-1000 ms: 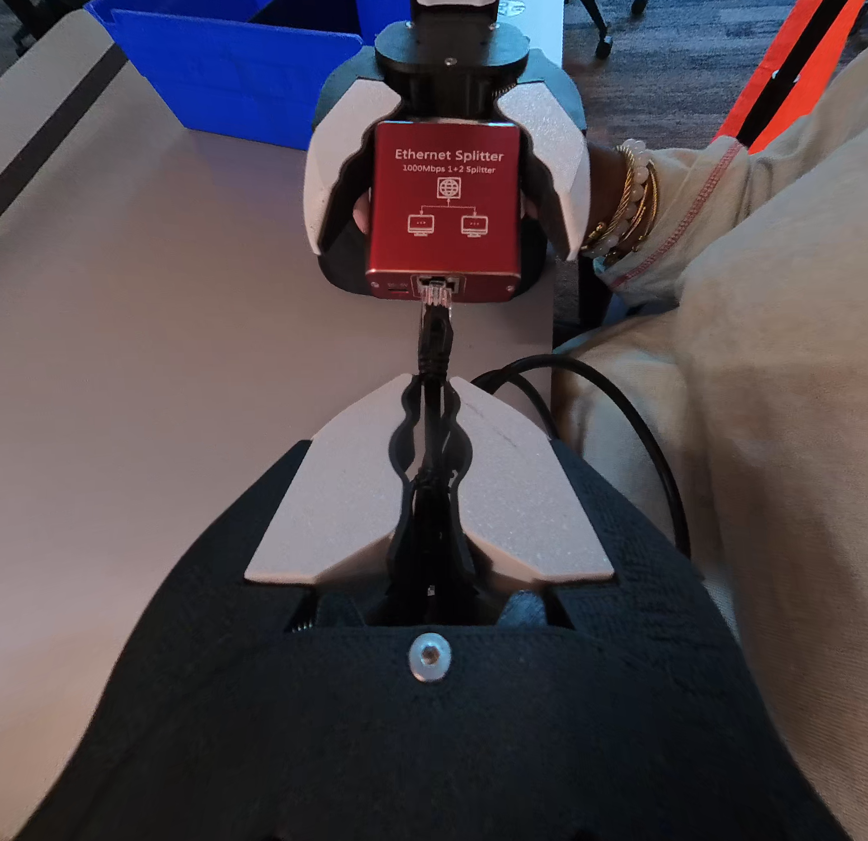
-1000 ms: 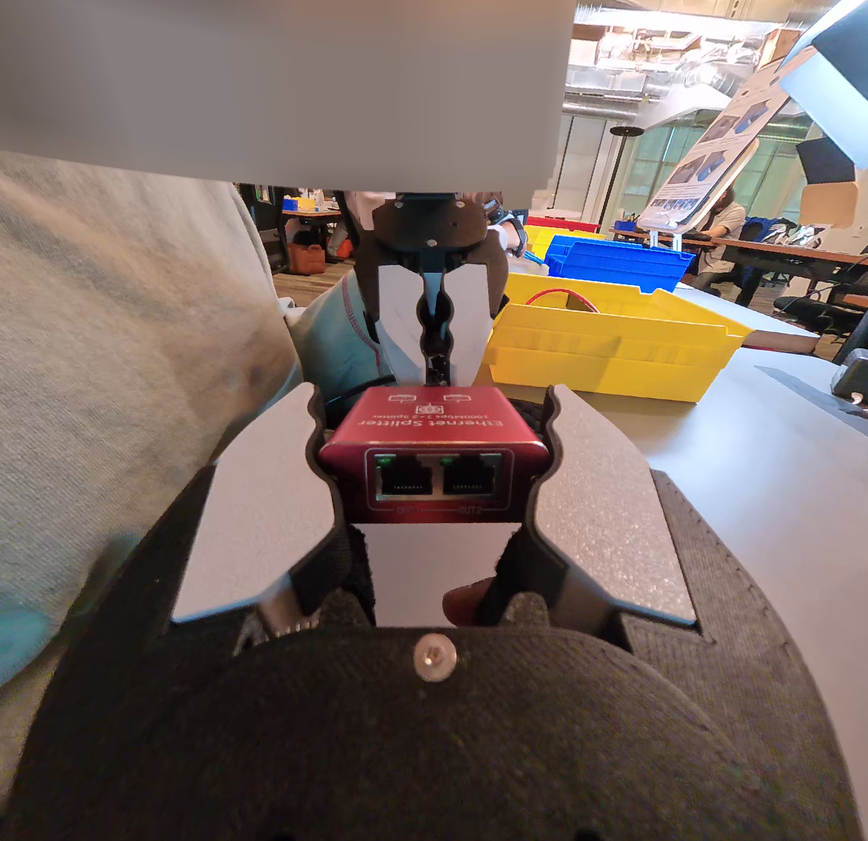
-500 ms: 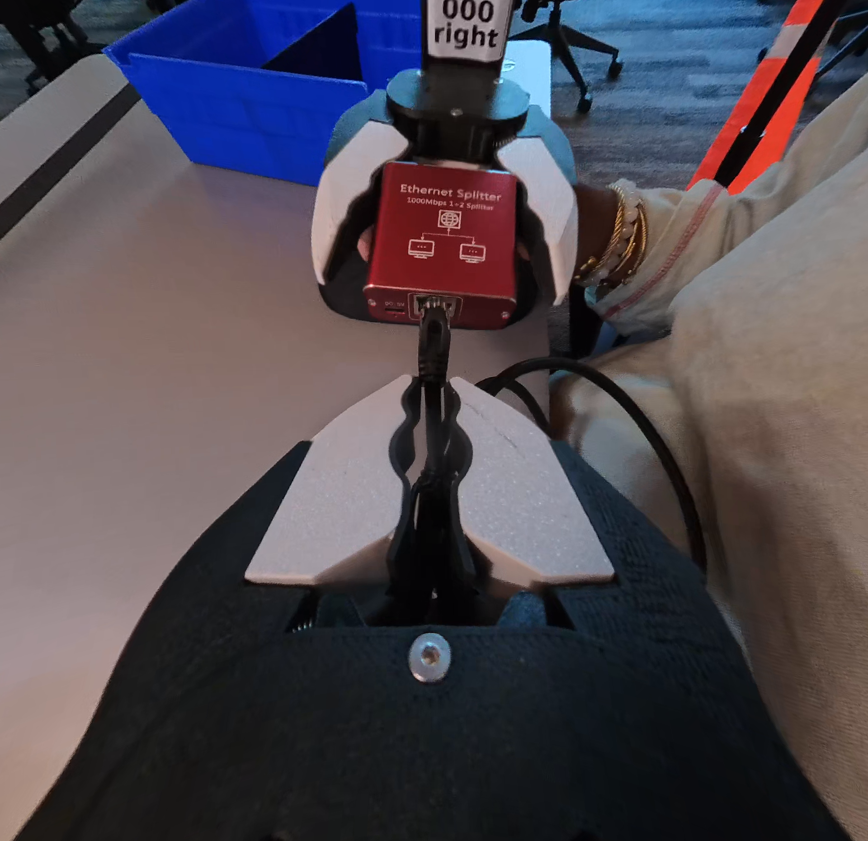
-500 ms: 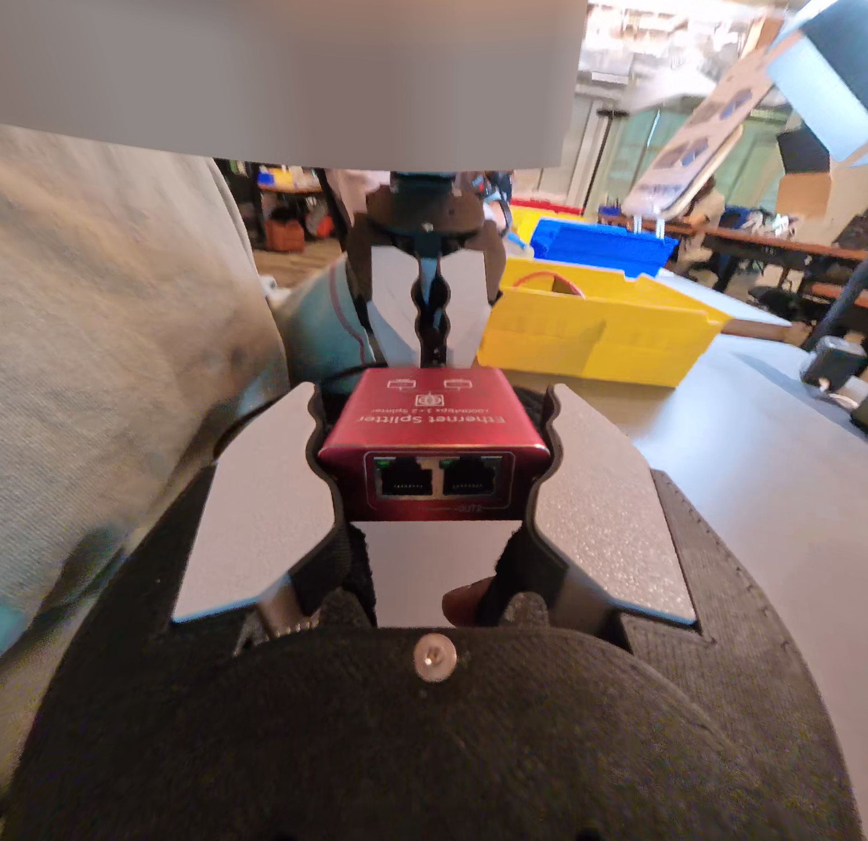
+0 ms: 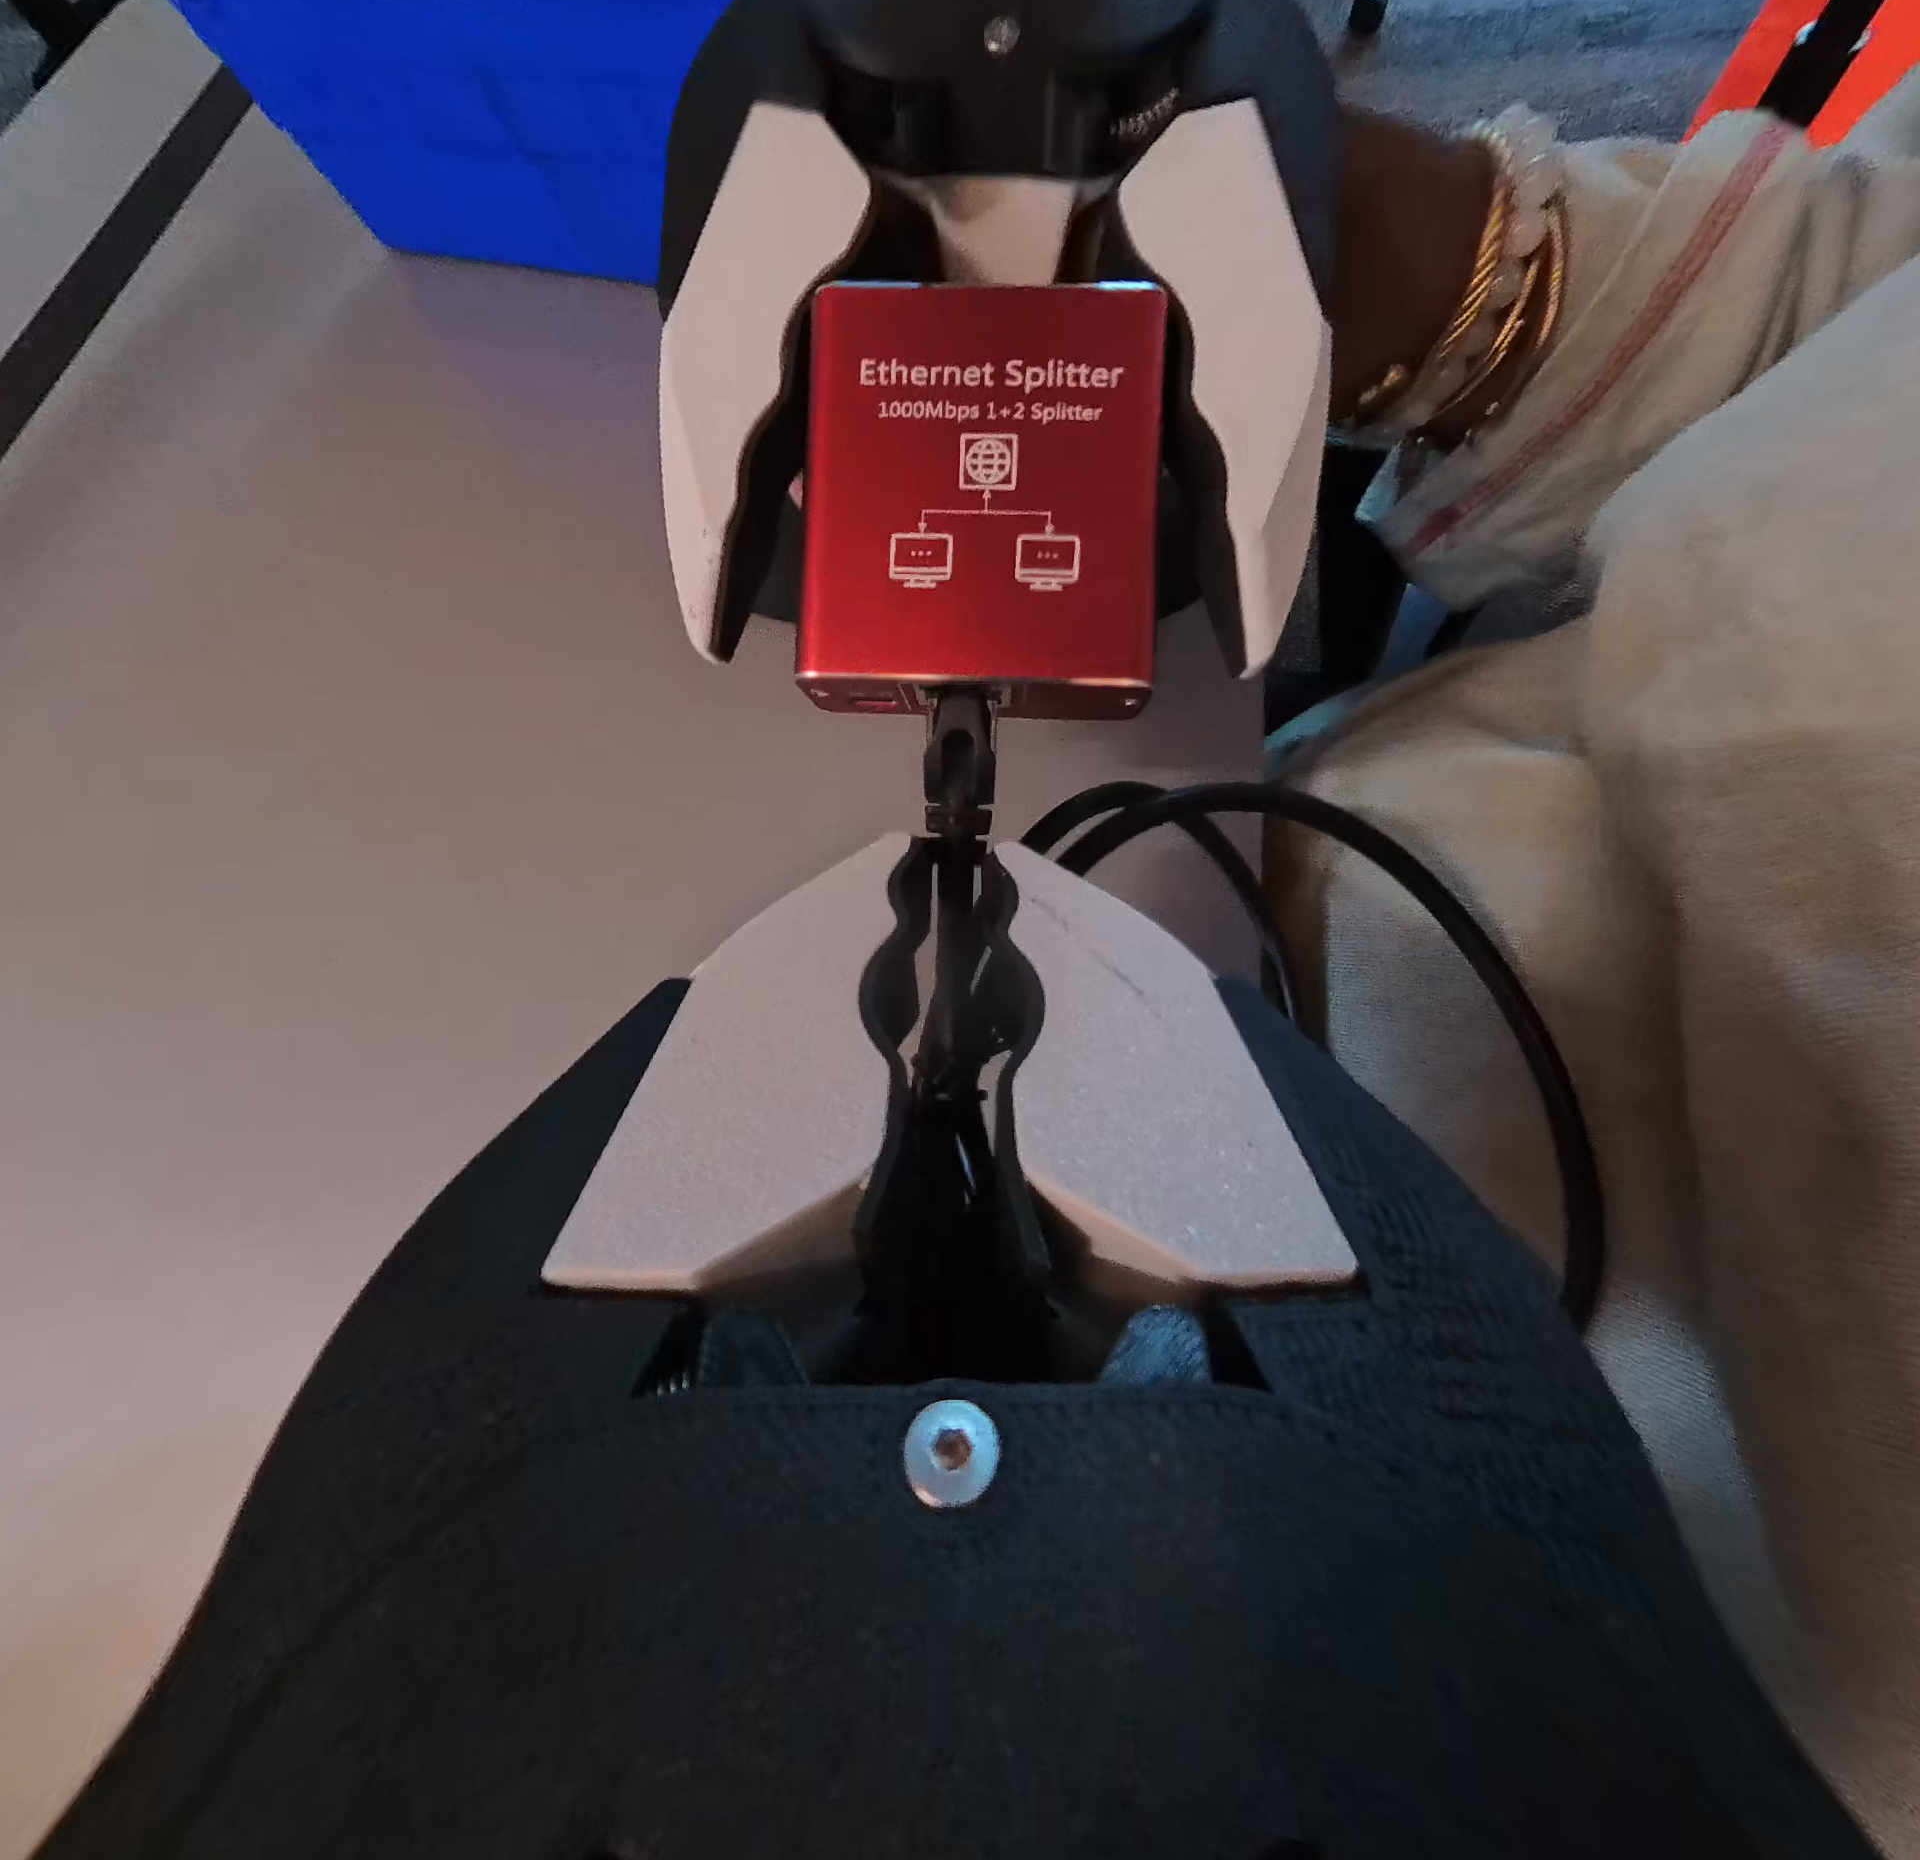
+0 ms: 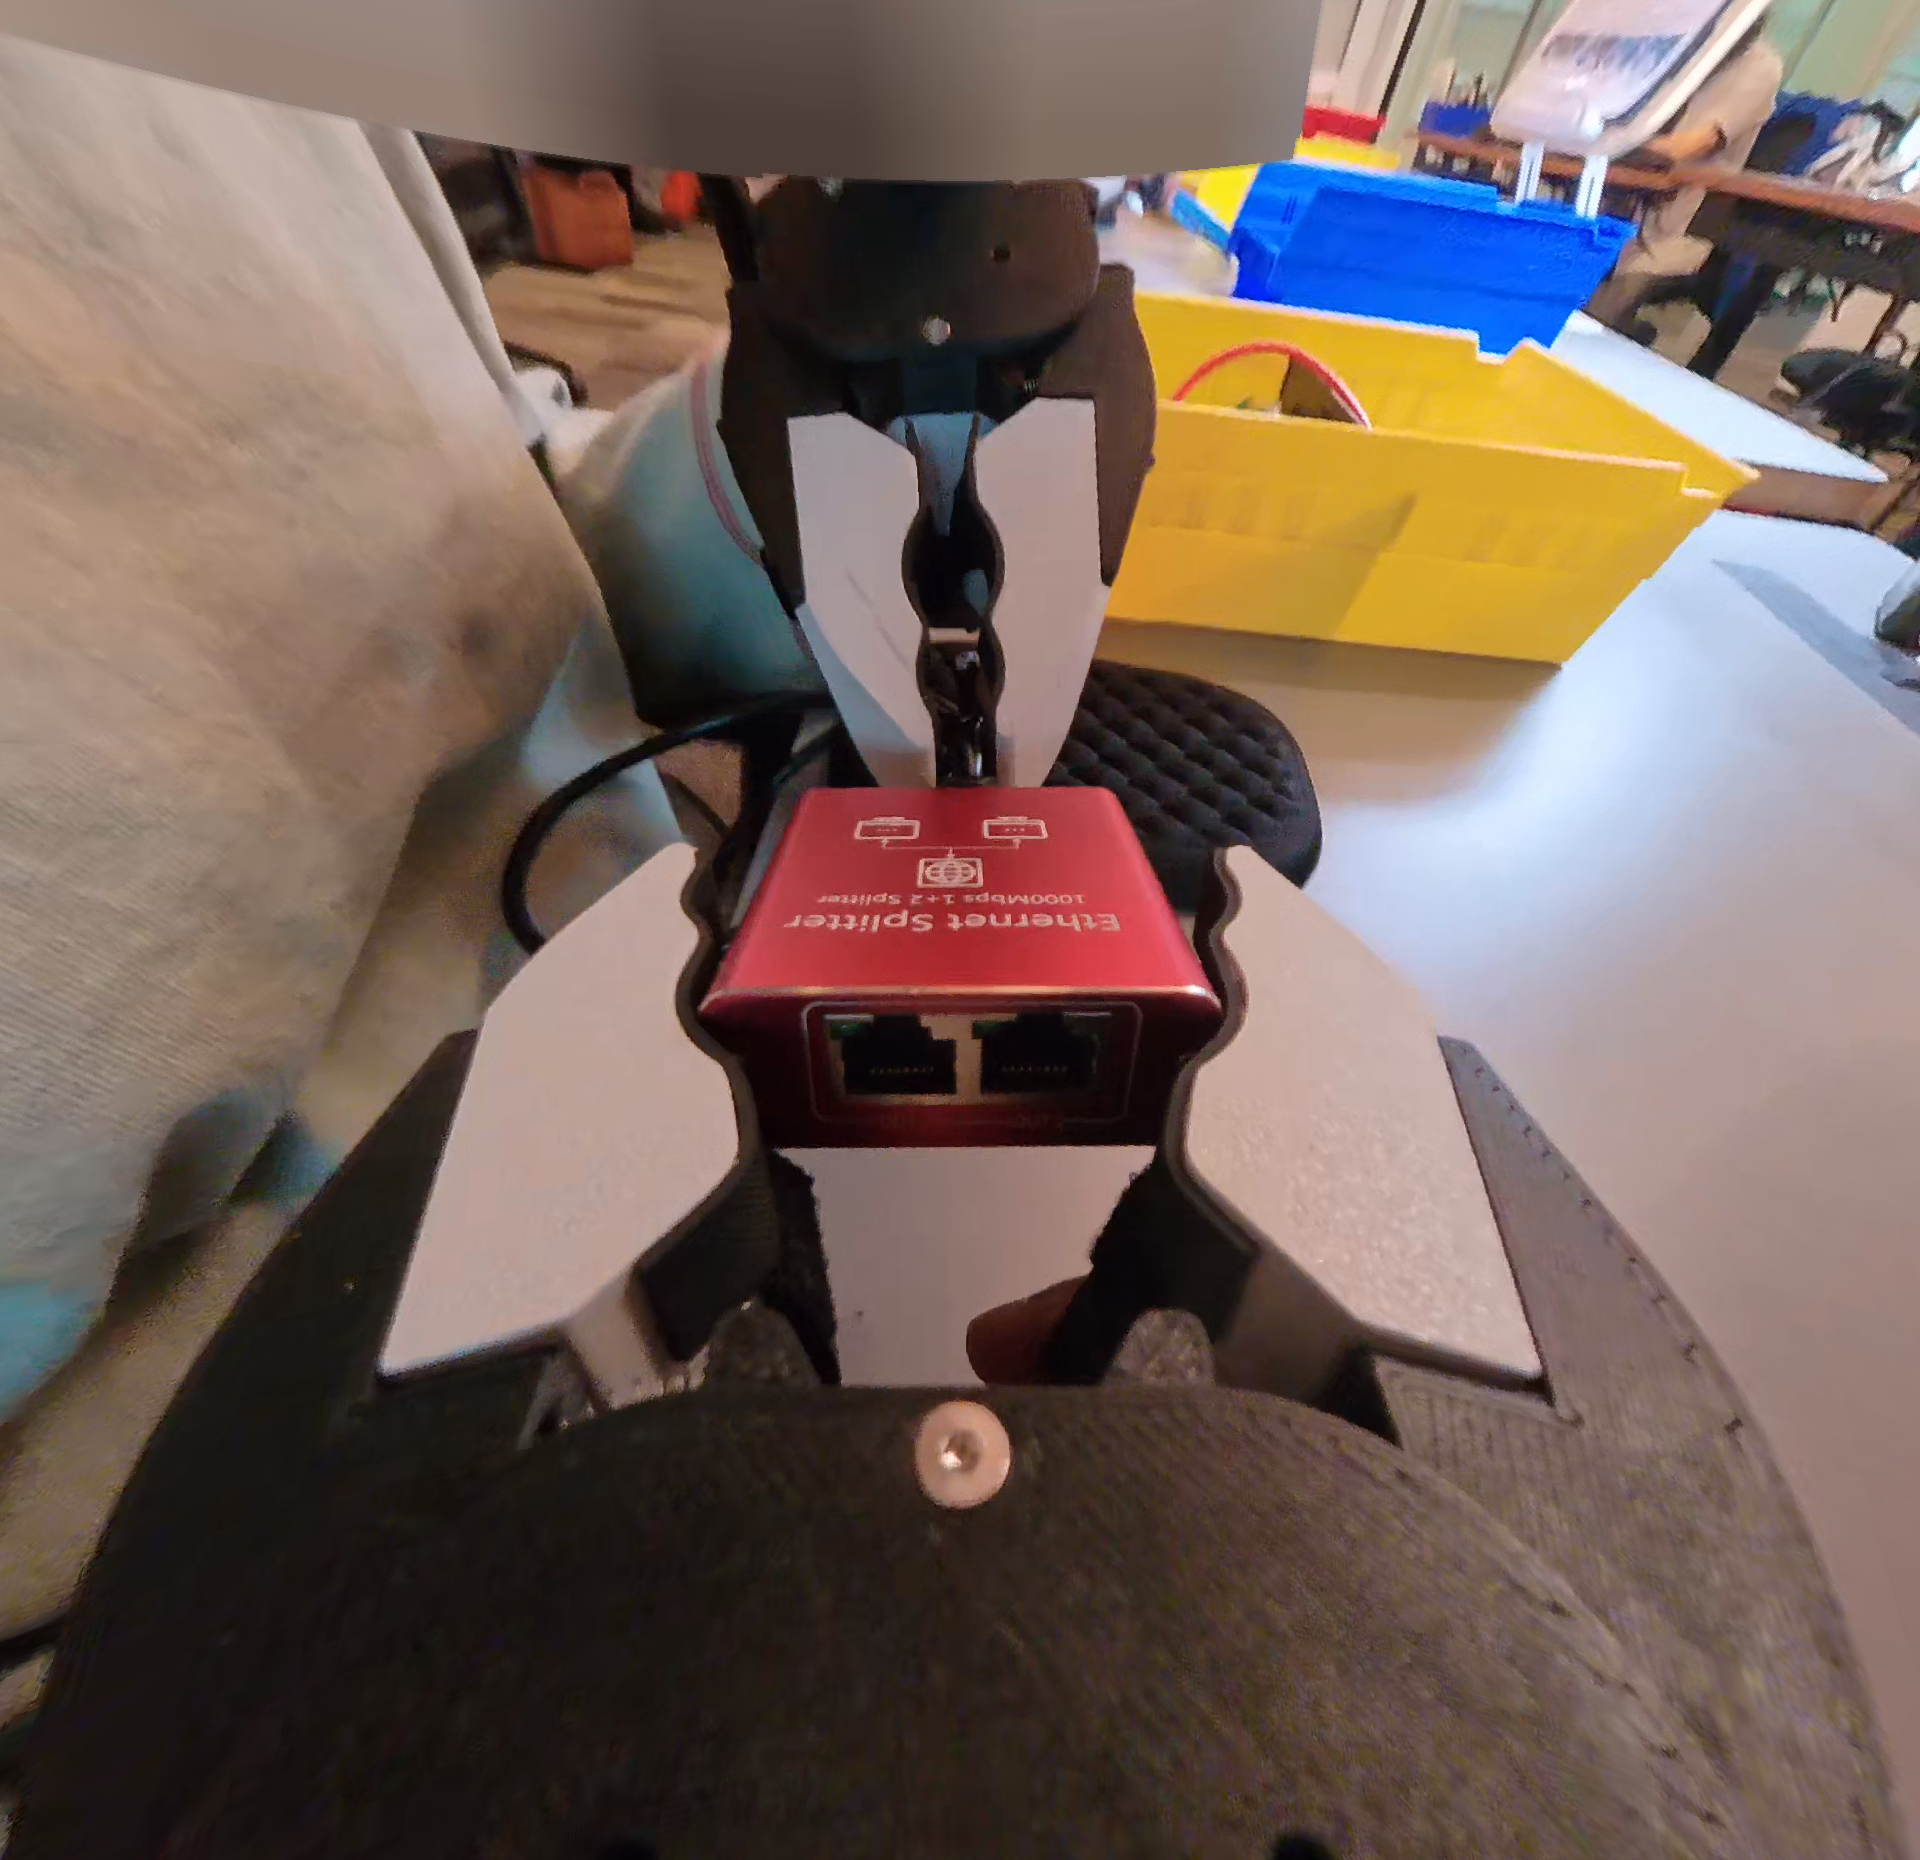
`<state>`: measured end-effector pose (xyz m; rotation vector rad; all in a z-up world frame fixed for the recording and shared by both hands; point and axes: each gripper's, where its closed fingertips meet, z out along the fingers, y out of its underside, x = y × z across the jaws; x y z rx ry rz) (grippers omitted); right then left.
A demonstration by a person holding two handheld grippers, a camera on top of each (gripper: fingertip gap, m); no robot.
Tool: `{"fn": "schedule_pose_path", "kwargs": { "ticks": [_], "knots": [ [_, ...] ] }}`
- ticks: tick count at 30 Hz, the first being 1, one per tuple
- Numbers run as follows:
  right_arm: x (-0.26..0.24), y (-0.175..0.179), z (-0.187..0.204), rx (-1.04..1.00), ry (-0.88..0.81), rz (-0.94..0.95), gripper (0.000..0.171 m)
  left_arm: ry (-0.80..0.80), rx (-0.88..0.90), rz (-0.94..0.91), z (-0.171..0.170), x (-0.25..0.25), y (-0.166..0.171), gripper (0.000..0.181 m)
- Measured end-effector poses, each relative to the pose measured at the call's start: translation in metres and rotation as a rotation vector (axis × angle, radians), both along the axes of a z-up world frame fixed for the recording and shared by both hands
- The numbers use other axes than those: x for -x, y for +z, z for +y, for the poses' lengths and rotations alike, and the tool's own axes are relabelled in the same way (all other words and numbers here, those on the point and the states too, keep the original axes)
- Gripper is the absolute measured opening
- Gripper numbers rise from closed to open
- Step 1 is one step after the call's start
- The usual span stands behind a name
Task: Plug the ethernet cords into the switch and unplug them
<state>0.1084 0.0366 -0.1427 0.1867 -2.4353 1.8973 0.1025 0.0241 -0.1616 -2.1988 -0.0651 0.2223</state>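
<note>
A red ethernet splitter [image 5: 982,480] is held between the fingers of my right gripper [image 5: 982,657], above the table edge. My left gripper [image 5: 951,844] is shut on a black ethernet cord [image 5: 961,761], and the cord's plug sits in the single port on the splitter's near side. The cord loops off to the right [image 5: 1455,927]. In the right wrist view my right gripper [image 6: 956,865] clamps the splitter [image 6: 956,906]. Its two ports [image 6: 899,1057] facing me are empty. The left gripper [image 6: 961,771] meets the splitter's far side.
A blue bin [image 5: 468,117] stands at the back of the grey table [image 5: 312,667]. A yellow bin [image 6: 1403,522] and another blue bin [image 6: 1423,252] stand on the table to the right. A person's beige sleeve [image 5: 1714,771] fills the right side. Both grippers' tips are close together, under 4 cm apart.
The two grippers have closed the distance between them. The plug's clear tip, which showed outside the port, has gone into the splitter. The splitter now looms larger and tilts top-up.
</note>
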Motion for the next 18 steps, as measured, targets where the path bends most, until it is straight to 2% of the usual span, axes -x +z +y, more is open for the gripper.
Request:
{"fn": "schedule_pose_path", "kwargs": {
  "ticks": [3,5,9,11,13,16,18],
  "knots": [
    [0.001,0.006,0.000,0.002,-0.011,0.072,0.089,0.005,-0.028,0.007,0.000,0.003,0.000,0.009],
    [-0.002,0.021,0.003,0.064,0.001,0.129,0.089,-0.024,-0.163,-0.040,0.003,-0.001,0.018,0.010],
    [-0.008,0.035,0.003,0.005,-0.010,0.315,0.089,-0.051,-0.438,-0.205,-0.006,-0.003,0.064,0.045],
    [-0.016,0.041,-0.001,-0.037,0.019,0.399,0.089,-0.051,-0.530,-0.273,-0.008,-0.004,0.081,0.045],
    [-0.029,0.048,-0.007,-0.070,0.077,0.476,0.089,-0.077,-0.526,-0.359,-0.001,-0.013,0.083,0.046],
    [-0.046,0.055,-0.018,-0.103,0.161,0.571,0.089,-0.211,-0.412,-0.491,0.015,-0.042,0.071,0.046],
    [-0.053,0.059,-0.022,-0.108,0.195,0.598,0.089,-0.255,-0.413,-0.501,0.019,-0.050,0.070,0.041]
  ]
}}
